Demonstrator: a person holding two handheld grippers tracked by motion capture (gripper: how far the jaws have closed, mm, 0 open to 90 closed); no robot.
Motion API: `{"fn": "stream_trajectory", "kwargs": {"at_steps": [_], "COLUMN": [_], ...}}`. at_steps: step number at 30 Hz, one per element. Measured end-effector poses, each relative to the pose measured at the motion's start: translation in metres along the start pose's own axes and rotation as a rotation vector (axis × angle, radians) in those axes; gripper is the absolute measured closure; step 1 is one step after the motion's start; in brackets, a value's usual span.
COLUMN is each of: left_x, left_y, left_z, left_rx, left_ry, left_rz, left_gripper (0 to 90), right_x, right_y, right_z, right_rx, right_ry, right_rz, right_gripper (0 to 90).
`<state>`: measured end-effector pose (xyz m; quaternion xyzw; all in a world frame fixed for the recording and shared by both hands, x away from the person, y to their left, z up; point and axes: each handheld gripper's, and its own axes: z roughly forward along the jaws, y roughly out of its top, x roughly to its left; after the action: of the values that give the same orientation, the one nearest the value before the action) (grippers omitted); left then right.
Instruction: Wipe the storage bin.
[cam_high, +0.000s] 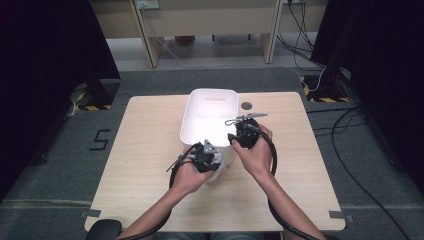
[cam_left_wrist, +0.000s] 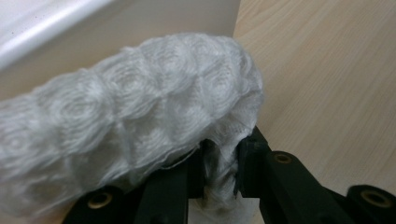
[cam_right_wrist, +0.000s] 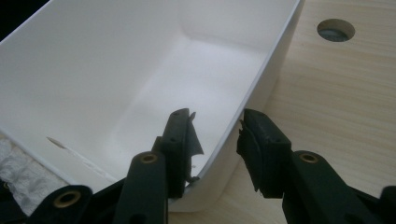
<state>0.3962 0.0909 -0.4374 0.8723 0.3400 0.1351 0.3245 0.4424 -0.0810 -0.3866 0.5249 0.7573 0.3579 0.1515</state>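
Observation:
A white plastic bin (cam_high: 210, 93) stands in the middle of the wooden table (cam_high: 145, 150). My left gripper (cam_high: 214, 161) is at the bin's near wall, shut on a white textured cloth (cam_high: 216, 174). In the left gripper view the cloth (cam_left_wrist: 140, 112) bulges over the jaws of the left gripper (cam_left_wrist: 222, 161) and lies against the bin wall (cam_left_wrist: 56, 28). My right gripper (cam_high: 234, 139) sits at the bin's near right corner. In the right gripper view the right gripper (cam_right_wrist: 217, 128) straddles the bin's side wall (cam_right_wrist: 261, 74), one jaw inside and one outside, open with a gap. The cloth (cam_right_wrist: 18, 175) peeks past the rim.
A round cable hole (cam_high: 246, 106) is in the table just right of the bin, also visible as the hole (cam_right_wrist: 335, 29) in the right gripper view. Black cables trail from both grippers toward the person. Wooden desk legs and floor cables lie beyond the table's far edge.

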Motion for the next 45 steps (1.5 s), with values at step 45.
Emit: {"fn": "stream_trajectory", "kwargs": {"at_steps": [45], "left_x": [-0.003], "left_y": [-0.002], "left_z": [0.020], "left_rx": [0.035], "left_ry": [0.009], "left_rz": [-0.003], "left_gripper": [76.4], "right_x": [0.003], "right_y": [0.000], "right_z": [0.000], "right_rx": [-0.009], "right_ry": [0.007], "right_rz": [0.008], "right_gripper": [62.8]}}
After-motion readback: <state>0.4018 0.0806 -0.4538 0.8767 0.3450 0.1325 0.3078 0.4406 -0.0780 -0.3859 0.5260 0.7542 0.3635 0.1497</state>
